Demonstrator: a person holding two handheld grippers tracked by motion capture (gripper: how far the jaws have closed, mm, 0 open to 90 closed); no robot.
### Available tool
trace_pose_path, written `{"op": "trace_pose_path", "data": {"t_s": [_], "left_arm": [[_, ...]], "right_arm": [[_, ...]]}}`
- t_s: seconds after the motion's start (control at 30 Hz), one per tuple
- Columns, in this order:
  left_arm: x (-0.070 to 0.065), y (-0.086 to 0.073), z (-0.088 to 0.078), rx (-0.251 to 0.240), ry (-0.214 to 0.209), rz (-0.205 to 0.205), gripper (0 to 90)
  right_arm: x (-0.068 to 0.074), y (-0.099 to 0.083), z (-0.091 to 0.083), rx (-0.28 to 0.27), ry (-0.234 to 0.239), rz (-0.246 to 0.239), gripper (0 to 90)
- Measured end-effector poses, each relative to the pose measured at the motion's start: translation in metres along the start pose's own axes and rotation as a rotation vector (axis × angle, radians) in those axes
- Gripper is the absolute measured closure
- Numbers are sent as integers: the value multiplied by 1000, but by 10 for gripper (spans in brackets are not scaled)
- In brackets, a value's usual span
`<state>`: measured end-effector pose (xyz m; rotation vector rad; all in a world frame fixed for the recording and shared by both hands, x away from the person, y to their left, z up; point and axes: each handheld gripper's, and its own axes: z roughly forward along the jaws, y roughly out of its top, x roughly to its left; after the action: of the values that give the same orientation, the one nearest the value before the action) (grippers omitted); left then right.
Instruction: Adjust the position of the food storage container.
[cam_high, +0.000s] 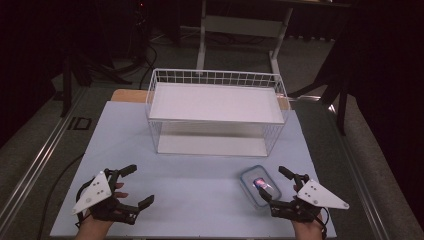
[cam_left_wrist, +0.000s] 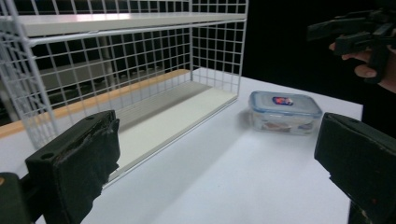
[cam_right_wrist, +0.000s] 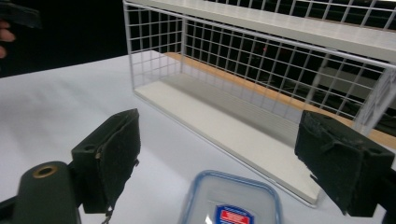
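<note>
Container (cam_high: 259, 185) was found flat on the table (cam_high: 190, 190), lid on, blue-rimmed with a red-and-blue label on top, just in front of the wire rack's (cam_high: 216, 115) right front corner and clear of it. In the left gripper view the container (cam_left_wrist: 284, 112) was seen standing apart from the rack's lower shelf (cam_left_wrist: 177, 112).

Right gripper (cam_high: 280, 186) was positioned right beside the container, jaws spread wide, one jaw at the container's near right edge. In the right gripper view the lid (cam_right_wrist: 231, 203) was seen low between the two jaws, with no pad pressed on it, so nothing was gripped. Actual contact at the edge could not be judged from the pictures.

Left gripper (cam_high: 135, 186) was held well apart on the table's left side, jaws also wide open and empty, aimed roughly toward the rack.

Rack was seen with an upper shelf (cam_high: 215, 102) and a lower shelf (cam_high: 210, 145), both bare.

Progress, as judged: early. Approach by the right gripper looked nearly done; the grasp was not yet made. Left to do, presumably: closing on the container, lifting it, and placing it on one of the shelves. Which shelf could not be told.
</note>
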<state>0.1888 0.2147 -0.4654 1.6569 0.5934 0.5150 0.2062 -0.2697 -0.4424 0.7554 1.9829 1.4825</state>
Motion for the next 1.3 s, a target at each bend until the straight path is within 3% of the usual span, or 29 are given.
{"op": "trace_pose_path", "data": {"t_s": [0.2,0.33,0.4,0.47,0.53,0.67,0.83,1.03,1.13,1.3], "left_arm": [[-3,-2,1,1,-15,-7,12],[-6,-1,2,-2,-26,4,12],[-7,-1,3,1,-37,10,11],[-7,-3,4,16,-44,16,12],[-7,-4,5,26,-47,23,12],[-8,-4,6,27,-56,25,12],[-10,-3,7,25,-57,36,11],[-10,-3,7,26,-58,40,12],[-11,-3,7,27,-58,42,12],[-12,-3,7,29,-58,49,12]], "right_arm": [[2,3,0,0,39,22,130],[-1,6,-1,-31,78,71,123],[-2,7,-1,-33,75,80,123],[-2,10,-1,-4,43,79,124],[-4,10,-1,-2,94,83,123],[-7,7,0,44,106,96,152],[-10,-7,-5,123,135,87,338],[-18,-30,-13,202,163,113,538],[-21,-41,-18,248,166,105,638],[-26,-57,-24,310,170,63,882]]}}
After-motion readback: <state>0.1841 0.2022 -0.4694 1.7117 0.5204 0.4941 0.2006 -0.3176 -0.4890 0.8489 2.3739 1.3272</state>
